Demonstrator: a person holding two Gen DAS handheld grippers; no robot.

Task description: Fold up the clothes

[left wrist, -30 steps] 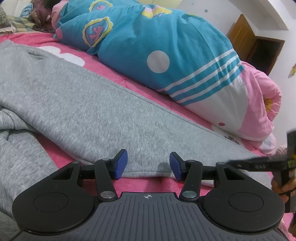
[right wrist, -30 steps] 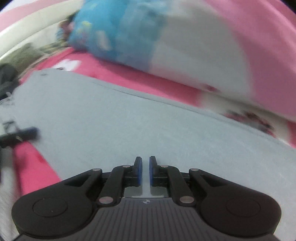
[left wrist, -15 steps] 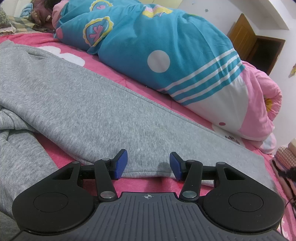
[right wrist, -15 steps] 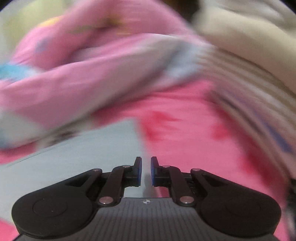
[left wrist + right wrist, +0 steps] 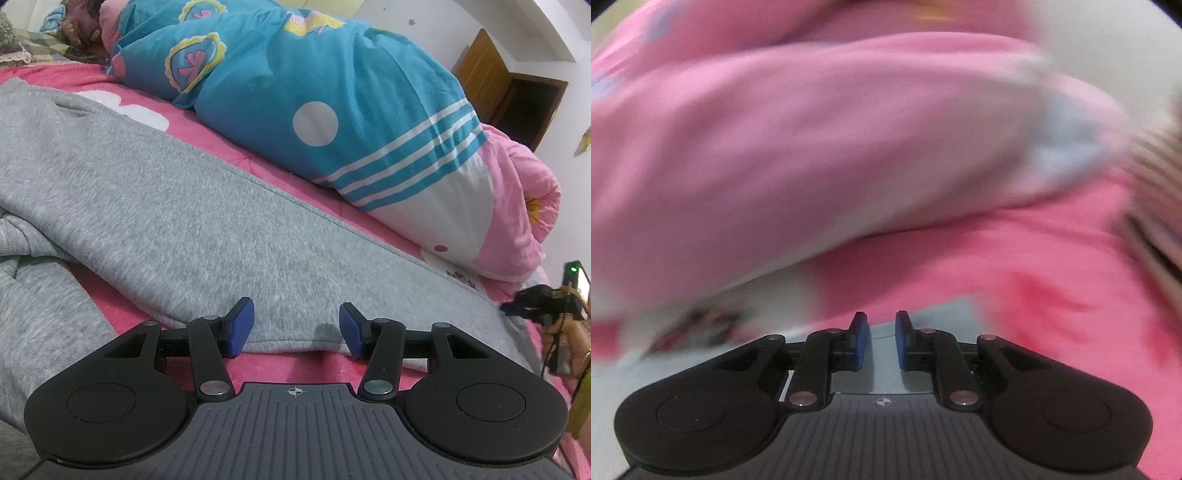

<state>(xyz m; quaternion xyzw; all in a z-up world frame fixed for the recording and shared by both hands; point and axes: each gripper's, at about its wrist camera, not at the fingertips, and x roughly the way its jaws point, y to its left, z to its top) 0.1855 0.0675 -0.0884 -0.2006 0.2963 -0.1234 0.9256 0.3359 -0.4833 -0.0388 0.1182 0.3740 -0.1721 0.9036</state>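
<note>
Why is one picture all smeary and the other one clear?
Right wrist view: the camera is moving, so the pink quilt smears, while the right gripper, fixed to the camera, stays sharp, its jaws just opening with nothing between. Left wrist view: sharp on the grey knit trousers, though the fisheye lens bends the edges.

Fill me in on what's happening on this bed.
A person is folding grey sweatpants spread flat on a pink bedsheet, a claw in each hand. The left claw hovers open over the near edge of one trouser leg, gripping nothing. The right claw sits at the far end of the leg, near the rolled blue and pink quilt; its jaws have just been opening, a small gap between them and nothing held. No fold is made yet.
</note>
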